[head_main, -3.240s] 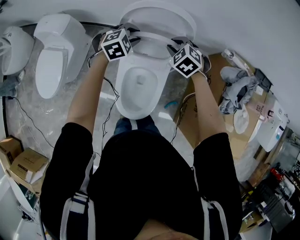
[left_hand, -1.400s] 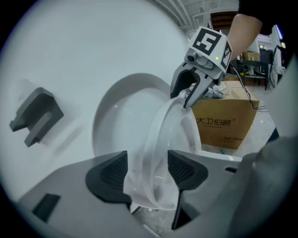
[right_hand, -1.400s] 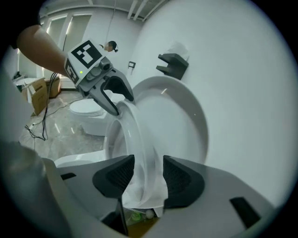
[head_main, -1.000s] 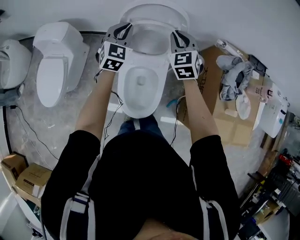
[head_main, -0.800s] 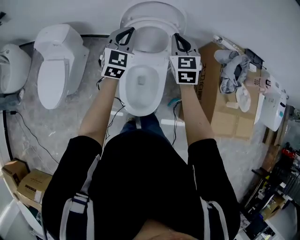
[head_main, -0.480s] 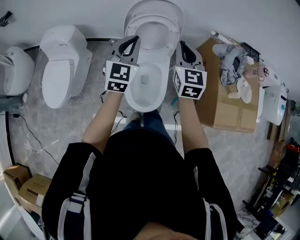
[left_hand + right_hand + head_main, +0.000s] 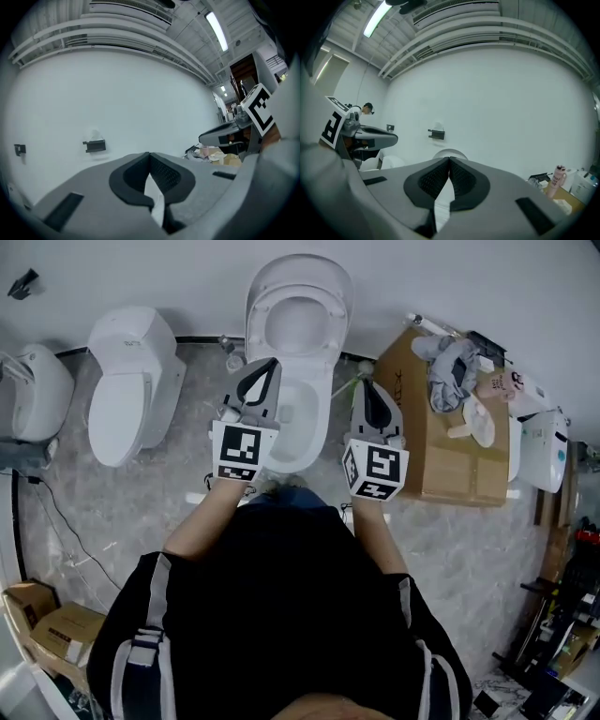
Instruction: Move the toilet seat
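Seen from the head camera, two shut toilets (image 7: 131,381) stand at 9 and 10 o'clock on the grey marbled floor (image 7: 122,512), and small cartons (image 7: 42,610) sit at 8 o'clock beside a black cable (image 7: 56,521).

At centre the person in a black top (image 7: 281,615) faces the open toilet. Its seat (image 7: 258,310) stands raised at 12 o'clock, leaning back with the lid against the white wall (image 7: 469,277), and the bowl (image 7: 298,418) lies bare below it.

The left gripper (image 7: 270,364) hangs over the bowl's rim at 9 o'clock, well apart from the seat. Its own view shows the black pads (image 7: 161,176) pressed tip to tip, nothing between them, pointing at the wall and a small dark bracket (image 7: 95,146).

The right gripper (image 7: 365,384) hangs just beside the bowl at 3 o'clock, over the floor. Its pads meet at the tips too and hold nothing — the seat's rounded top peeks just above them at 12 o'clock in that gripper's view.

At 2 o'clock in the head view a flat cardboard box (image 7: 450,460) lies along the wall, with a grey cloth (image 7: 450,362) bunched on its far end and a pink bottle (image 7: 511,382) beside it.
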Demonstrator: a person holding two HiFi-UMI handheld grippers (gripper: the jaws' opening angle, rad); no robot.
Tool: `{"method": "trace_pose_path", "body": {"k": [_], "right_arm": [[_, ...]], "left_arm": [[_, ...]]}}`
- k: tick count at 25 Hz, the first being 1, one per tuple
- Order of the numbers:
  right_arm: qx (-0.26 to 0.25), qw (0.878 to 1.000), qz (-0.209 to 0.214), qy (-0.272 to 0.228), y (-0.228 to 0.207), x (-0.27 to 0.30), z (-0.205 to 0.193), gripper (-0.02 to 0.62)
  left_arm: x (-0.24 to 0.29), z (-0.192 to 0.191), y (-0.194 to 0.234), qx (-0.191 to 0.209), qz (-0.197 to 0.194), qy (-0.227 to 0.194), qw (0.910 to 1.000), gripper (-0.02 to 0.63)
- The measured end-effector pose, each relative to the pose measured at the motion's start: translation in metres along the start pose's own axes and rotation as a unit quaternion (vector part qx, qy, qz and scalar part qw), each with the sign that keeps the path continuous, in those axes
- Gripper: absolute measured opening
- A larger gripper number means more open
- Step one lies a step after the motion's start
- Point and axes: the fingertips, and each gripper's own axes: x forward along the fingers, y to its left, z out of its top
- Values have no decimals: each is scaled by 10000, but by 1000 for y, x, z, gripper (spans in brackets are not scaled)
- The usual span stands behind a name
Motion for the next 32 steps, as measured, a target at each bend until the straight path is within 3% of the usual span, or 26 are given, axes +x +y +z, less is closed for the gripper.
{"method": "trace_pose_path", "body": {"k": [8, 32], "right_arm": [[-270, 9991, 263, -192, 8, -29, 10, 23], [-194, 9975, 628, -261, -3, -40, 0, 23]], "left_arm": [[-25, 2, -39, -90, 127, -44, 9999, 8], [-26, 10, -62, 66, 253, -87, 9996, 8]]}}
